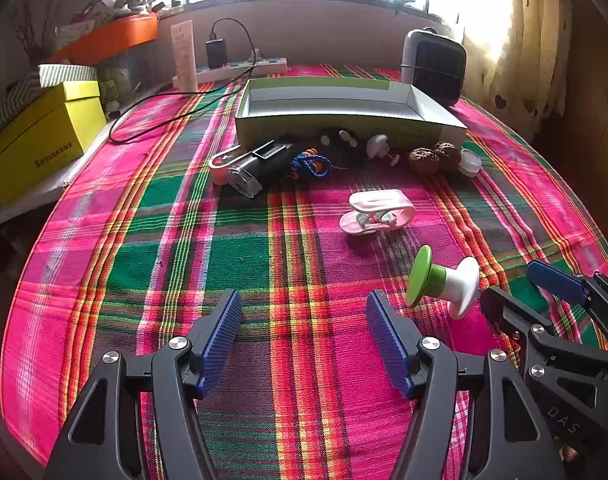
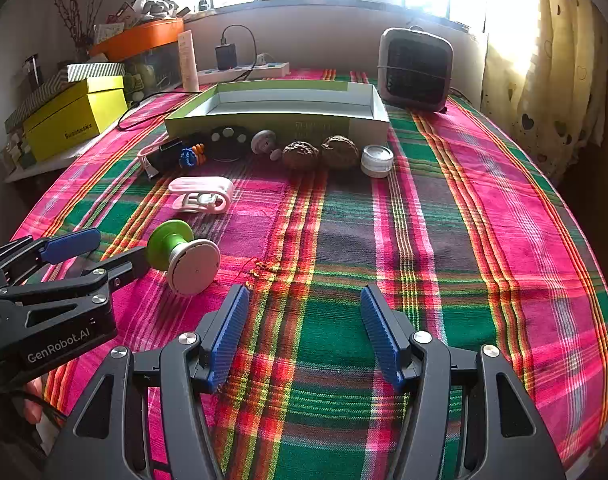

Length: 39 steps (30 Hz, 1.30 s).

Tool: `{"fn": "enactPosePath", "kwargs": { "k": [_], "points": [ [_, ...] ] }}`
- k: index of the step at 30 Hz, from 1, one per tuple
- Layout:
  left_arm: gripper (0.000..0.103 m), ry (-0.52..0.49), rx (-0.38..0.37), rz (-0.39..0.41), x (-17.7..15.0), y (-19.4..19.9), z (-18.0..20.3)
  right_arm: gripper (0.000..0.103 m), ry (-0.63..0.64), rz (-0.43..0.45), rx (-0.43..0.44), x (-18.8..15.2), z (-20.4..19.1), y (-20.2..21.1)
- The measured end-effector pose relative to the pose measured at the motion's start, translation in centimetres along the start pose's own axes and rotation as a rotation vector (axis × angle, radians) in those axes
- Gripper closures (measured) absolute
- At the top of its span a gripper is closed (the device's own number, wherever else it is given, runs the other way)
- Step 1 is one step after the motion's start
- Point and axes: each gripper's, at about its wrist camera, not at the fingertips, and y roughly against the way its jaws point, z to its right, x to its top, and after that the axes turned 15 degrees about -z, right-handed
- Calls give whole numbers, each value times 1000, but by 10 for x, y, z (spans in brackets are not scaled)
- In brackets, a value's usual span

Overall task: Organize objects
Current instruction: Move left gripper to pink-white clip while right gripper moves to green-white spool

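Observation:
An open green-and-white box [image 1: 344,104] [image 2: 279,108] stands at the far middle of the plaid cloth. In front of it lies a row of small things: a black torch [image 1: 255,164], a blue cord [image 1: 310,164], two walnuts [image 1: 436,158] [image 2: 320,153], a small white jar [image 2: 377,161]. A pink clip [image 1: 378,213] [image 2: 201,196] lies nearer. A green-and-white spool [image 1: 444,284] [image 2: 183,255] lies on its side. My left gripper [image 1: 304,332] [image 2: 103,248] is open beside the spool. My right gripper [image 2: 304,328] [image 1: 532,284] is open and empty over the cloth.
A yellow box [image 1: 39,140] and an orange tray [image 1: 111,38] stand at the left. A power strip [image 1: 239,68] with a black cable [image 1: 151,120] lies at the back. A small heater [image 2: 414,68] stands at the back right. A curtain [image 2: 552,60] hangs at the right.

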Motion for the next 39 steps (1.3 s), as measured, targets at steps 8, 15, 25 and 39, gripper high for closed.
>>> {"fn": "enactPosePath", "kwargs": {
  "k": [8, 15, 25, 39],
  "points": [
    [38, -18, -9, -17, 0, 1, -1, 44, 13, -25, 53, 5, 5, 4],
    [38, -21, -19, -50, 1, 3, -11, 44, 42, 11, 197, 11, 6, 15],
    [38, 14, -17, -50, 6, 2, -36, 44, 250, 7, 238, 22, -31, 11],
    [38, 27, -110, -48, 23, -1, -44, 58, 265, -42, 221, 33, -32, -8]
  ]
}}
